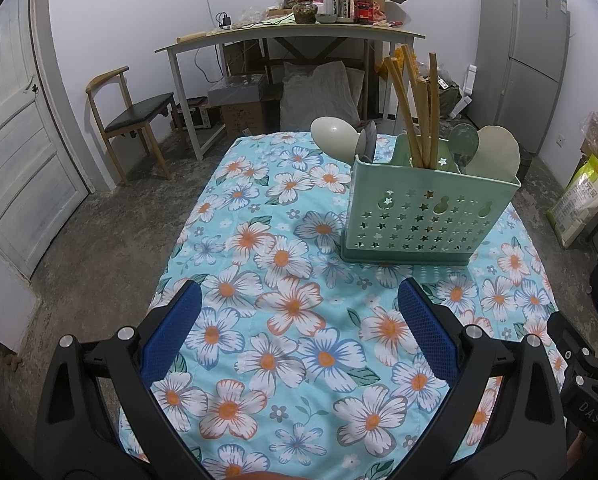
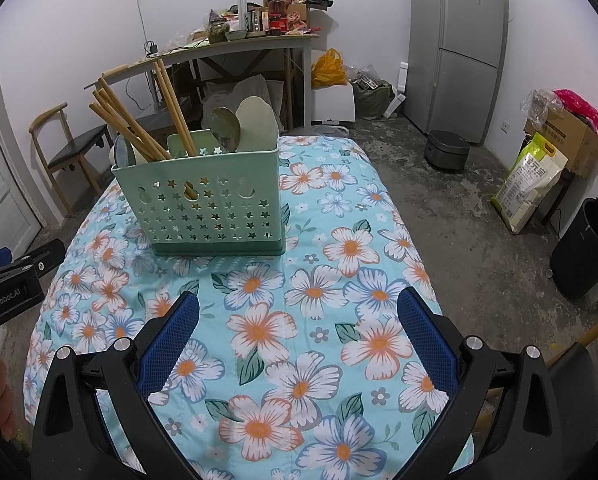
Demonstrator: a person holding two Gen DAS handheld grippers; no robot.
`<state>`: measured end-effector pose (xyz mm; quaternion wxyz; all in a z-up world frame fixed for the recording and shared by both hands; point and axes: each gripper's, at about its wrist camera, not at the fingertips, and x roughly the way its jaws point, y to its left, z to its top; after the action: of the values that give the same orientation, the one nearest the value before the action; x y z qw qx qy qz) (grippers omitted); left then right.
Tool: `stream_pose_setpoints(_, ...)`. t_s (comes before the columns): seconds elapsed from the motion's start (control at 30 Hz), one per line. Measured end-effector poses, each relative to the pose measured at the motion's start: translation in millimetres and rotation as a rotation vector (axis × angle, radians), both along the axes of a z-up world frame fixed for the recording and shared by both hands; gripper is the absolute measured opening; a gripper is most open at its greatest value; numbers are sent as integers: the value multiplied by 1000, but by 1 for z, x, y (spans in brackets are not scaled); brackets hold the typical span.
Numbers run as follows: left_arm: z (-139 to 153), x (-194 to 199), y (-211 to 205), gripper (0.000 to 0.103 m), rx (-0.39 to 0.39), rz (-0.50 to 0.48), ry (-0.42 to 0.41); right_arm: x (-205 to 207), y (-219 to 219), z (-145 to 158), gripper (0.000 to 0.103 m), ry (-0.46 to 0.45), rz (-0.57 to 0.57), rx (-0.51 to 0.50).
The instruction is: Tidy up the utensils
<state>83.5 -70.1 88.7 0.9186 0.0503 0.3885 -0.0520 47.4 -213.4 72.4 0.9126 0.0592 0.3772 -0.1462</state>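
A mint-green utensil holder [image 1: 427,212] with star cut-outs stands on the floral tablecloth [image 1: 283,280]. It also shows in the right wrist view [image 2: 207,204]. Wooden chopsticks [image 1: 411,108] stand in its middle section, with spoons [image 1: 495,152] at the right and a pale spoon [image 1: 333,138] and a grey utensil at the left. They show in the right wrist view too: chopsticks [image 2: 139,120], spoons [image 2: 255,120]. My left gripper [image 1: 299,336] is open and empty, short of the holder. My right gripper [image 2: 299,336] is open and empty, in front and right of it.
A desk [image 1: 291,36] piled with jars and bottles stands at the back wall, with a chair [image 1: 135,120] to its left. A fridge [image 2: 455,44], a rice bag [image 2: 531,184] and a black bin [image 2: 587,248] are to the right of the table.
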Motion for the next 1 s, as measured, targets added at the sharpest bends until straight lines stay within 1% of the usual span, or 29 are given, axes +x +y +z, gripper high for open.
stream_pose_setpoints(1.0, 0, 0, 0, 95, 0, 0, 0, 0, 0, 0, 97, -2, 8, 0)
